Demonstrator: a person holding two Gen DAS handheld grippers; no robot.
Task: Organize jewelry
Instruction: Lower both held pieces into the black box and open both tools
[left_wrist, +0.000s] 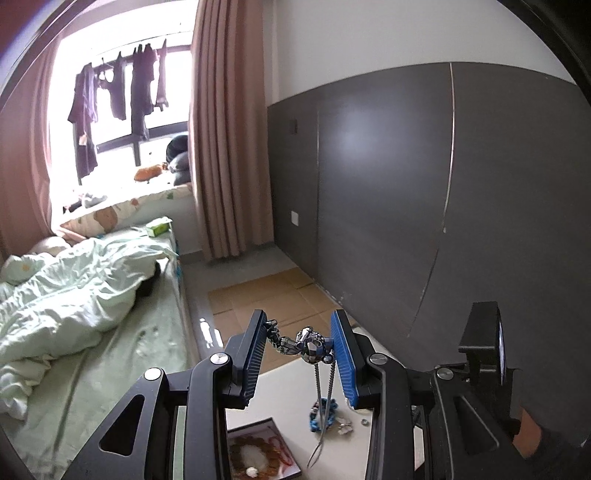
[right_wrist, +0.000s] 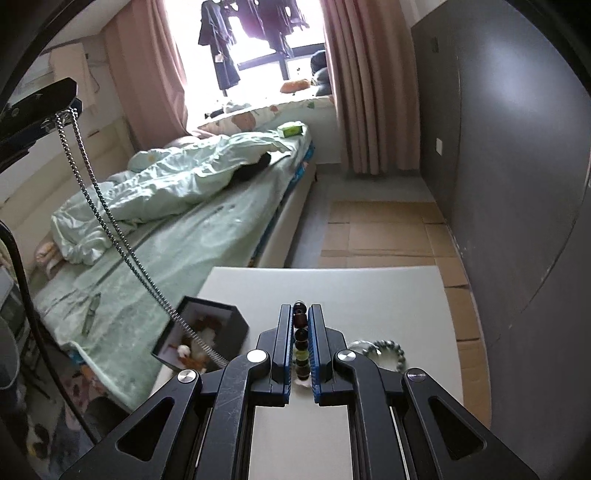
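Fingers of the left gripper (left_wrist: 301, 341) stood well apart, yet a silver chain necklace (left_wrist: 303, 341) was strung taut between them: its chunky metal links and clasp touched the blue pad (left_wrist: 341, 360) on one side and ran to the tip of the dark finger (left_wrist: 255, 354) on the other. From the clasp two strands of chain hung straight down over the white table (left_wrist: 284, 384). In the right wrist view those same strands (right_wrist: 107, 221) sloped down into an open black jewelry box (right_wrist: 207, 339), where the chain's lower end lay among pale and brown pieces.

The right gripper (right_wrist: 301, 325) was clamped narrow on a beaded bracelet (right_wrist: 300, 332), its dark, amber and green beads lined up in the slim gap between the two blue-edged fingers, one bead poking out past the tips. Whether that bracelet rested on the table or hung above it could not be told.

Just beside the right gripper, a grey bead bracelet (right_wrist: 388, 350) lay on the tabletop. Under the left gripper a blue braided bracelet (left_wrist: 323, 413) and a small ring (left_wrist: 364, 422) lay near each other on the table.
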